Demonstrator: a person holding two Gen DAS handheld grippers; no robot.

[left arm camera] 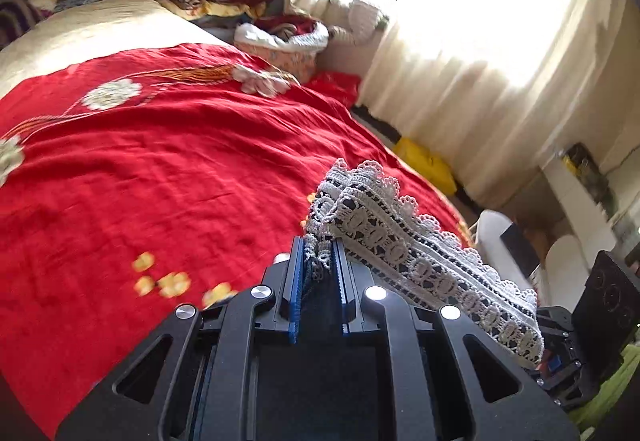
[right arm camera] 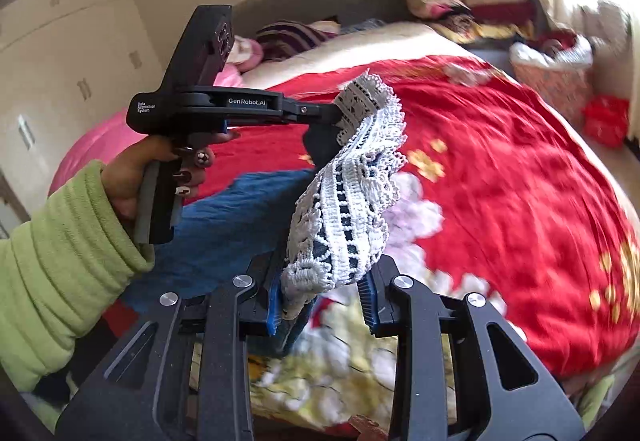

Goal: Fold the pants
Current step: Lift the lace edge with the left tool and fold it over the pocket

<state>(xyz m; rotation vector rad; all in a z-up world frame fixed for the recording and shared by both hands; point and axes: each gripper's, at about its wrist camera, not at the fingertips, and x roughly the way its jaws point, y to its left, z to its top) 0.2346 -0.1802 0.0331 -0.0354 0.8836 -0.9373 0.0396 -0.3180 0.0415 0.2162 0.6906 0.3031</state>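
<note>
Here the left claw (left arm camera: 318,261) is pinched nearly shut on one end of the pants' (right arm camera: 240,209) lace hem (left arm camera: 420,253), lifted above the red bedspread (left arm camera: 160,169). The right claw (right arm camera: 324,301) grips the hem's other end, jaws a little apart around the bunched lace. Blue denim hangs between them over the bed. A hand (right arm camera: 160,165) in a green sleeve (right arm camera: 60,261) holds the left claw.

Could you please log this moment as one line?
left gripper: shut on lace hem | right gripper: shut on lace hem | pants: lifted off bed
</note>
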